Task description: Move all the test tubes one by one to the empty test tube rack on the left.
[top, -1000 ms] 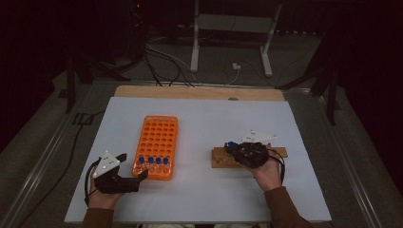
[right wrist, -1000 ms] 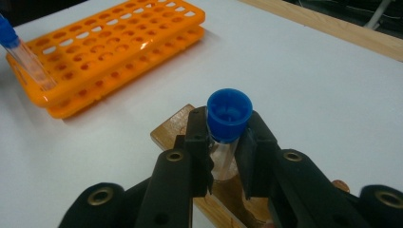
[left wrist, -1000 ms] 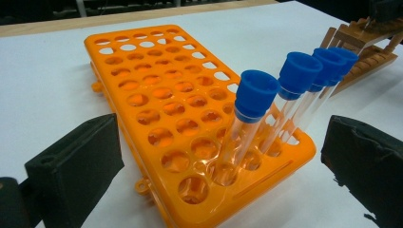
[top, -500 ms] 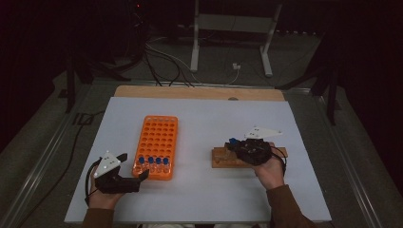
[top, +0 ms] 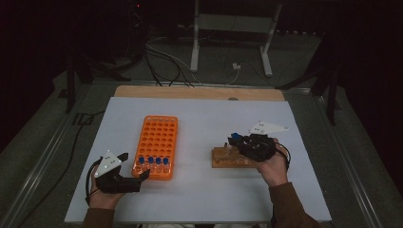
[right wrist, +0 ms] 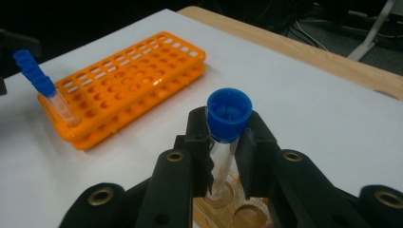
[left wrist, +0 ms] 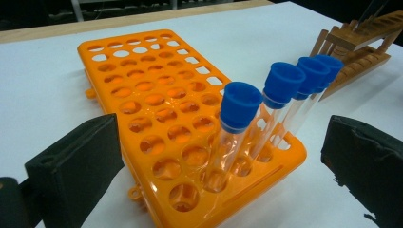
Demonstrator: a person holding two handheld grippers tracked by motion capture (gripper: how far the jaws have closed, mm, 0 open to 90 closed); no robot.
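Observation:
An orange tube rack point(top: 157, 142) lies left of centre, and several clear tubes with blue caps point(top: 152, 161) stand in its near row. My left gripper point(top: 135, 166) is open at the rack's near left corner, its jaws either side of those tubes point(left wrist: 237, 123) and touching none. My right gripper point(right wrist: 223, 142) is shut on a clear tube with a blue cap point(right wrist: 229, 114), held upright over the wooden rack point(top: 230, 159). The tube's lower end is at one of the rack's holes point(right wrist: 218, 197); I cannot tell whether it is inside.
The white table top point(top: 204, 118) has a wooden strip along its far edge point(top: 199, 92). Behind the table are cables and a stand's legs point(top: 230, 42) on a dark floor. Most holes of the orange rack point(right wrist: 128, 80) hold nothing.
My right gripper has shifted slightly to the right over the wooden rack with the tube in it. The left gripper has hardly moved.

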